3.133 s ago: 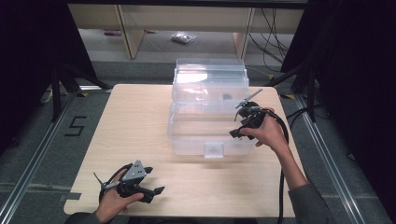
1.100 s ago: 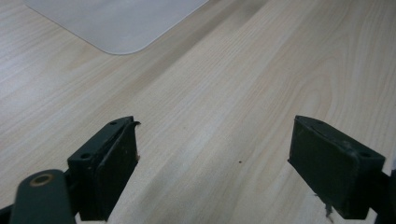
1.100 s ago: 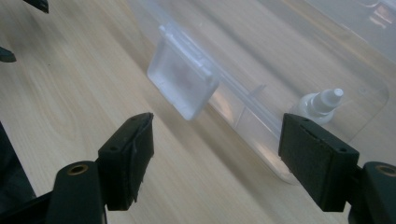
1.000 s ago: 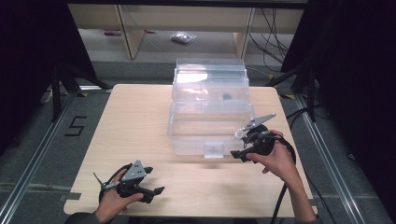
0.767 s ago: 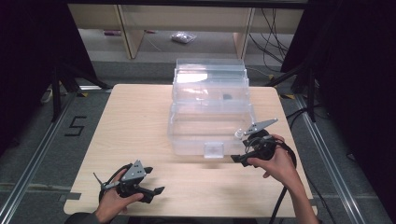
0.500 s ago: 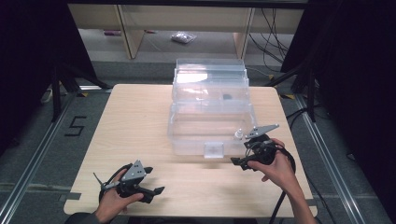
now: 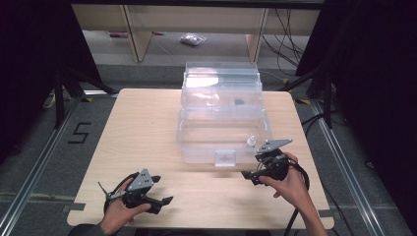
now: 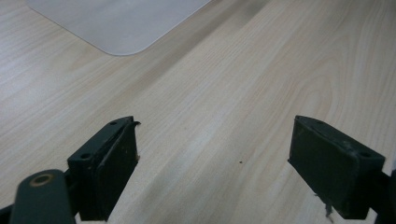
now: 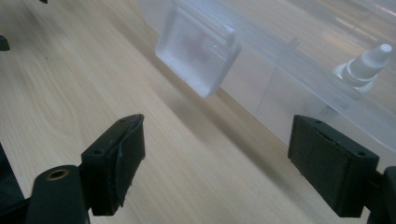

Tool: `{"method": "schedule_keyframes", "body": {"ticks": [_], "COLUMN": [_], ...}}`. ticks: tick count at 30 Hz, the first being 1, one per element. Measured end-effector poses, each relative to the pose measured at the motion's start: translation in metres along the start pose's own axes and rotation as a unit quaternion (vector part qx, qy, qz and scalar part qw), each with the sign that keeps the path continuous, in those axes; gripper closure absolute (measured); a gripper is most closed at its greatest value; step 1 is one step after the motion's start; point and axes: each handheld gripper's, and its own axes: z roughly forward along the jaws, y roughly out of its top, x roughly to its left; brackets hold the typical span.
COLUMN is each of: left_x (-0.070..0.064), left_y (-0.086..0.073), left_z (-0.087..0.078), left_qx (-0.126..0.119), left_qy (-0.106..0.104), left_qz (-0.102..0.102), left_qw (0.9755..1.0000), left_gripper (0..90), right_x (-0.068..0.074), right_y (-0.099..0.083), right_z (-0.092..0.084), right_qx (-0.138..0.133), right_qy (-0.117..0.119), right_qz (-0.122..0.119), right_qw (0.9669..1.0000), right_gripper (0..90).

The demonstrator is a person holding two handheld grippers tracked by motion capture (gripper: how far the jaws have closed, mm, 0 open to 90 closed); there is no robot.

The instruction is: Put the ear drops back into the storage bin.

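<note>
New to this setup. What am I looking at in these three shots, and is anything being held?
There is no robot arm here: a person sits at a wooden table with a hand-held gripper in each hand.

The high view looks down from above the person's side. The left gripper rests near the table's front edge; the right gripper sits by the front right corner of a clear plastic box with its lid raised.

The other two shots come from cameras riding on the grippers, looking along their black fingers. In the left gripper view there is bare table between them. The right gripper view shows the box's front latch and a small white-capped bottle inside.

Both grippers are open; nothing is held.
</note>
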Motion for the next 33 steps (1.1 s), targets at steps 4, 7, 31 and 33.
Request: {"method": "schedule_keyframes", "body": {"ticks": [4,7,31,33], "left_x": [0.0,0.0,0.0,0.0], "left_y": [0.0,0.0,0.0,0.0], "left_z": [0.0,0.0,0.0,0.0], "left_qx": [0.003,0.002,0.0,0.001], "left_qy": [0.0,0.0,0.003,0.002], "left_qz": [0.004,0.003,0.0,-0.001], "left_qw": [1.0,1.0,1.0,1.0], "left_gripper": [14.8,14.9,14.9,14.9], "right_x": [0.003,0.003,0.002,0.001], "right_y": [-0.005,-0.008,-0.038,-0.041], "right_z": [0.002,0.003,0.01,0.008], "right_qx": [-0.015,-0.011,-0.029,-0.021], "right_qy": [-0.003,-0.003,-0.001,0.002], "right_qz": [0.002,-0.01,0.015,0.016], "right_qw": [0.9999,0.9999,0.9995,0.9997], "right_gripper": [19.5,19.5,19.1,19.0]}}
